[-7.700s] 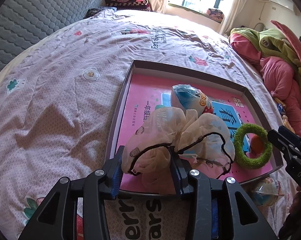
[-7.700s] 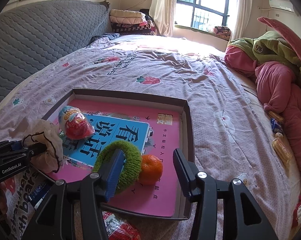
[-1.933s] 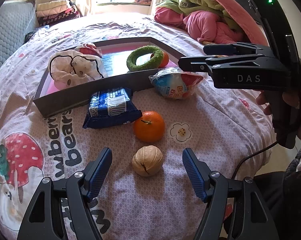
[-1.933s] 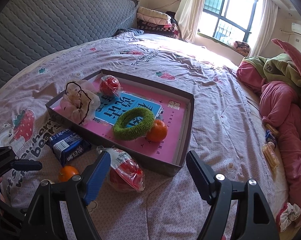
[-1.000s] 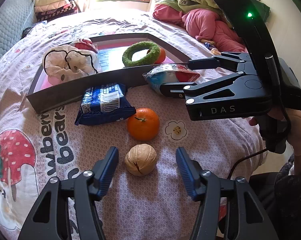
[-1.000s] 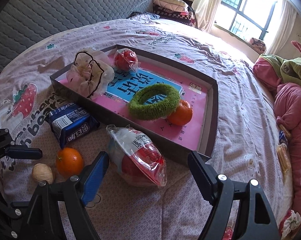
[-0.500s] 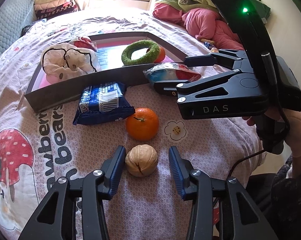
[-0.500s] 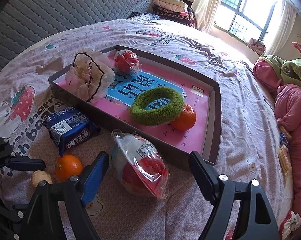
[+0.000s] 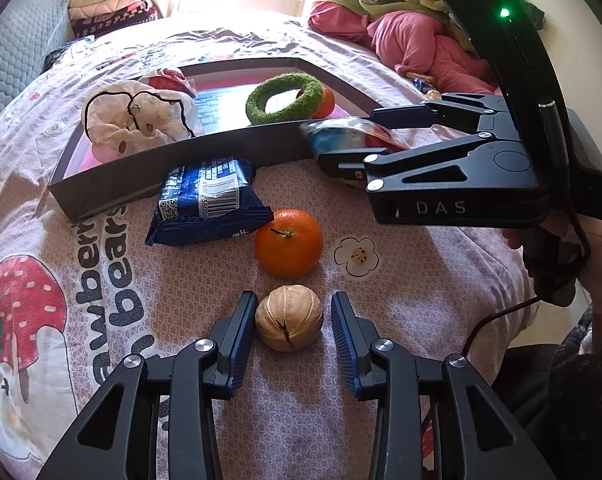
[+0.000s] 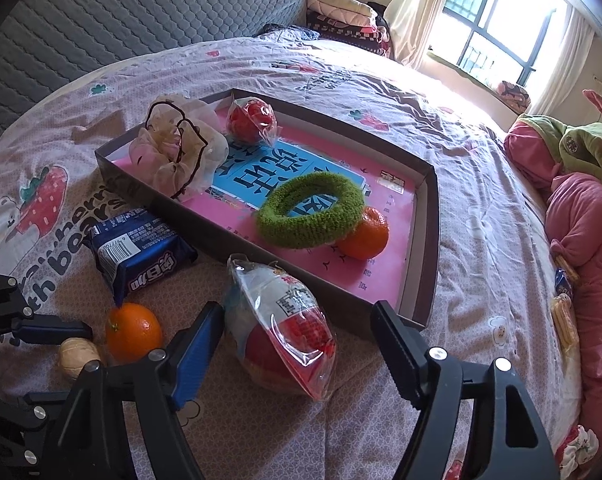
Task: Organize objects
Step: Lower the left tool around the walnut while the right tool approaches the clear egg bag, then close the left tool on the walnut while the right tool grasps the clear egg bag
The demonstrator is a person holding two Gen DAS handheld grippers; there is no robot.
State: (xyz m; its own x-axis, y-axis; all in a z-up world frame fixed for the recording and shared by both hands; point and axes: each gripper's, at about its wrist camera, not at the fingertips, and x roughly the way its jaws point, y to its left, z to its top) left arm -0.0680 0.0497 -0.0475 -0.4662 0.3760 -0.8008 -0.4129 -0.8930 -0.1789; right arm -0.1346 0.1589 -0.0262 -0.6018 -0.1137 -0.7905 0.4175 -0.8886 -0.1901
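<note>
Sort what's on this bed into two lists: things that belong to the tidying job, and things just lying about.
Job:
- walnut
- loose orange
- blue snack pack
- wrapped egg toy
- tray

Lying about:
- pink and green bedding
- folded blankets
- snack wrappers

A big bed sheet (image 10: 261, 60) with small flowers fills most of both views. It has a red strawberry picture (image 9: 25, 308) at the lower left of the left view. A grey quilted headboard (image 10: 121, 12) sits at the upper left of the right view. Folded blankets (image 10: 341, 12) are stacked at the top middle. A bright window (image 10: 497, 20) with curtains (image 10: 413, 4) is at the upper right. Pink and green clothes (image 10: 581, 200) are piled at the right edge.
</note>
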